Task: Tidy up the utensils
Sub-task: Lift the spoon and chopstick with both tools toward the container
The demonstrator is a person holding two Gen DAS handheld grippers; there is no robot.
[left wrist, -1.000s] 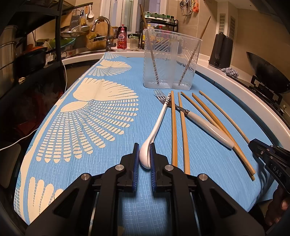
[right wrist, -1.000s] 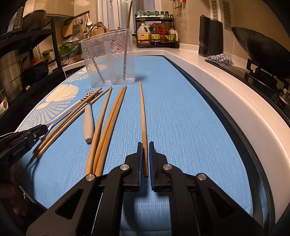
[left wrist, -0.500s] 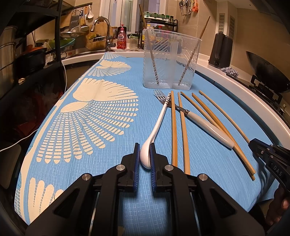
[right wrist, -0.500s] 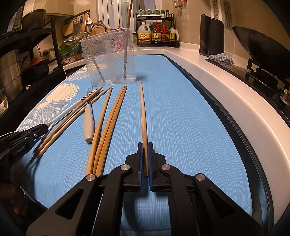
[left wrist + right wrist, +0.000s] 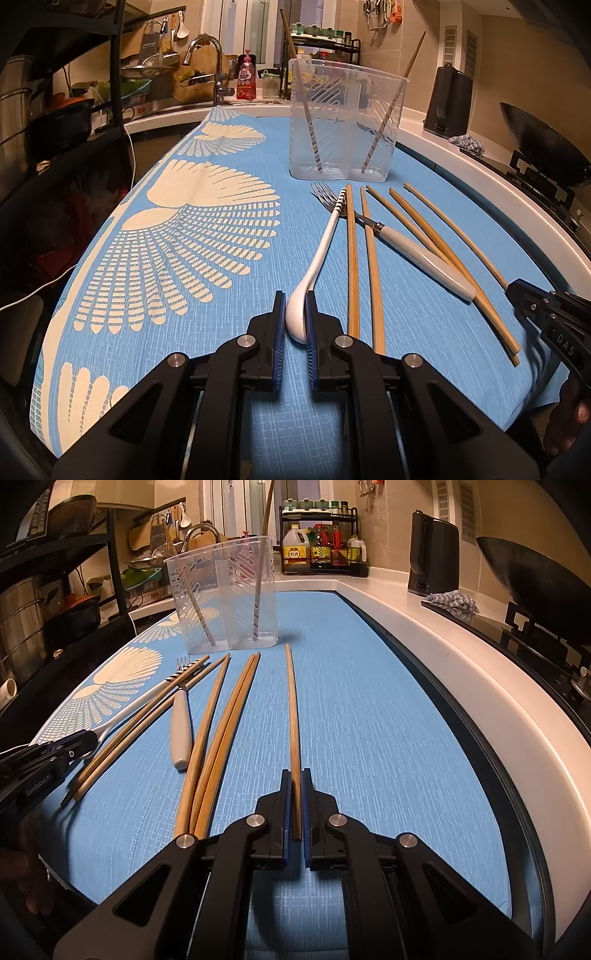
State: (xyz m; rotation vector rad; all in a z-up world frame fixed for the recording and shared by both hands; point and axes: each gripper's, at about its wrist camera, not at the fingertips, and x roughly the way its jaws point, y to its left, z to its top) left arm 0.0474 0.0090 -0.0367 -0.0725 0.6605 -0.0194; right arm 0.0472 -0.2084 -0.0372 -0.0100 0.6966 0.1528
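L gripper (image 5: 295, 325) clamping spoon (image 5: 300, 320) bowl, R gripper (image 5: 296, 794) pinching lone chopstick (image 5: 293, 716) near end; both still lying on blue cloth (image 5: 369, 720), prob. bound for clear holder (image 5: 225, 602) behind.

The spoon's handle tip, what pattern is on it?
Black and white stripes on the spoon tip, clearest in the left wrist view.

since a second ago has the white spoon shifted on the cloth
No. The white spoon lies as before, its striped handle tip across the fork below the clear holder.
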